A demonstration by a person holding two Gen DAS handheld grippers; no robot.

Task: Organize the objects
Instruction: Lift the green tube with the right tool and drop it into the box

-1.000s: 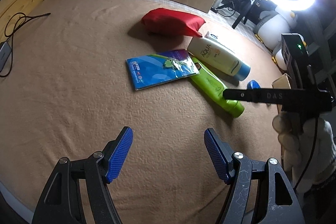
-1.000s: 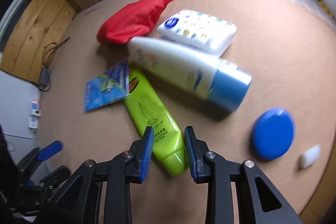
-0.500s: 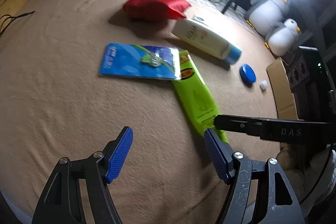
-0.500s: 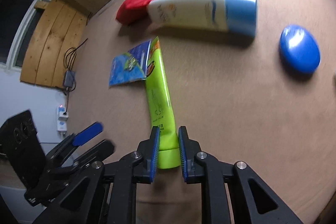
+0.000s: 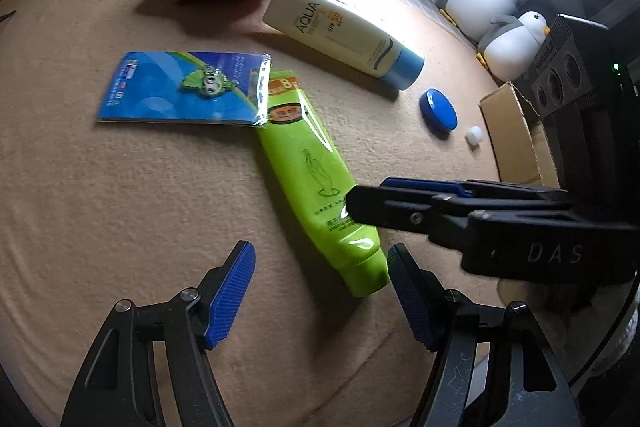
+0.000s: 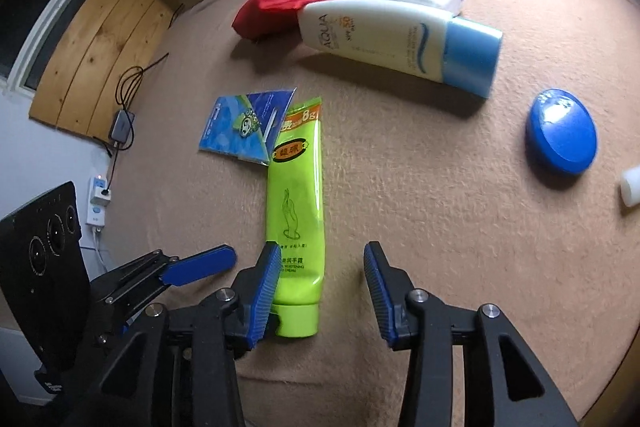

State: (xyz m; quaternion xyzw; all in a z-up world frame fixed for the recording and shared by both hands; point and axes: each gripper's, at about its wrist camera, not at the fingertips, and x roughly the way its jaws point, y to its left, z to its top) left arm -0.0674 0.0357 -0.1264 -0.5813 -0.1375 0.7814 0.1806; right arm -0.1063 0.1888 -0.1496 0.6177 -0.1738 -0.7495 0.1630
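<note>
right tongs (image 6: 320,291) opening over the green tube (image 6: 298,203) on the tan worktop (image 6: 440,207)

the tube lies flat, cap end between the spreading pads, nothing pinched; left tongs (image 5: 320,297) hover just beside its cap, spread wide and closing slightly. it looks light, soft and glossy, likely slippery, so the firmer cap shoulder seems the best hold. its label shows "8g"; the white bottle (image 6: 384,27) beyond reads "aqua".

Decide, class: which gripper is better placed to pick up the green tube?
Right. The right gripper, jaws opening, already has the green tube between them; the left gripper sits open beside it.
</note>
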